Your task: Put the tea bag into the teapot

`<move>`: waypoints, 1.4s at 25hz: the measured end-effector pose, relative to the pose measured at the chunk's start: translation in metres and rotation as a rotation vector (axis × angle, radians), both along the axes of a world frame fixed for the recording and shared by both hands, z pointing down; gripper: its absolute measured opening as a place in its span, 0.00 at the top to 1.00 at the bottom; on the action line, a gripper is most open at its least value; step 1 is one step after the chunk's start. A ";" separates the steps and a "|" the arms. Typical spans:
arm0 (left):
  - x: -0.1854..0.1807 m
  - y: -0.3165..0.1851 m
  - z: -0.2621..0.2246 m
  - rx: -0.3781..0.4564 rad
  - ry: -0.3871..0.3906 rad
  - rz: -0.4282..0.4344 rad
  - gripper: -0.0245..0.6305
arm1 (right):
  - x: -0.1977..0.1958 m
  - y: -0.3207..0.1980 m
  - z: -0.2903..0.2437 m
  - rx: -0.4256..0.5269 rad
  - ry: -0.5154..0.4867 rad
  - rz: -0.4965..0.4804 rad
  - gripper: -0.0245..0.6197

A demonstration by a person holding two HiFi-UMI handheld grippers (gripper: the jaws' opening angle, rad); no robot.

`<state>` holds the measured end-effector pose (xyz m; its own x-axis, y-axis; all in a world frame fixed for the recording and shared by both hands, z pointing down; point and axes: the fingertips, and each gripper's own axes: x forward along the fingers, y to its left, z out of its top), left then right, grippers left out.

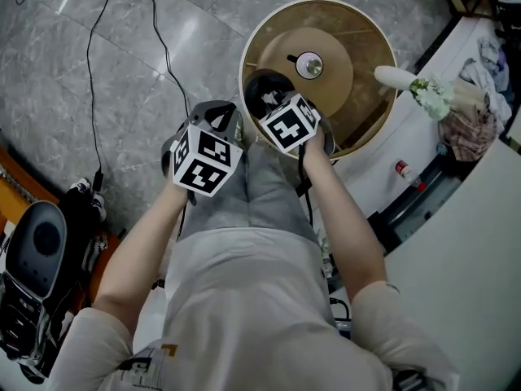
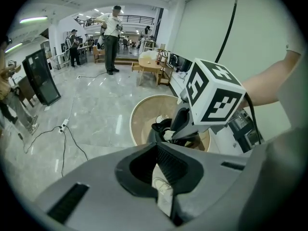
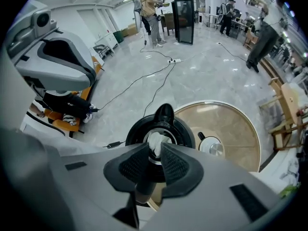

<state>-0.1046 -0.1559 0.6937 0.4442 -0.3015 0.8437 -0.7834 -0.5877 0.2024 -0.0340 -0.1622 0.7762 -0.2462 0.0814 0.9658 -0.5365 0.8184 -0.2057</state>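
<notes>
Your right gripper (image 3: 154, 148) pinches the crumpled white tea bag (image 3: 155, 139) between its ribbed black pads, just over the round mouth of the glossy black teapot (image 3: 180, 129), while your left gripper (image 2: 157, 148) clamps a flat pale paper wrapper (image 2: 161, 189), its faint print unreadable.

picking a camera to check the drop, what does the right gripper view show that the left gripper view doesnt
Only the right gripper view: the open mouth of the black teapot seen from above, with the tea bag held in the right gripper right at the opening.
Only the left gripper view: a white paper piece clamped in the left gripper, and the right gripper's marker cube seen from outside.
Both: the round table, the teapot and the tea bag.
</notes>
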 end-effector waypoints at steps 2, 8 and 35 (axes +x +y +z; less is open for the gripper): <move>0.000 0.000 0.001 0.000 -0.003 0.010 0.95 | 0.002 -0.002 0.000 0.003 -0.001 0.010 0.83; 0.005 0.000 0.000 -0.002 -0.002 0.023 0.95 | 0.008 -0.006 -0.005 0.014 -0.002 0.024 0.81; 0.027 -0.042 -0.169 0.341 -0.074 0.069 0.95 | 0.031 -0.047 -0.177 0.298 -0.132 0.068 0.91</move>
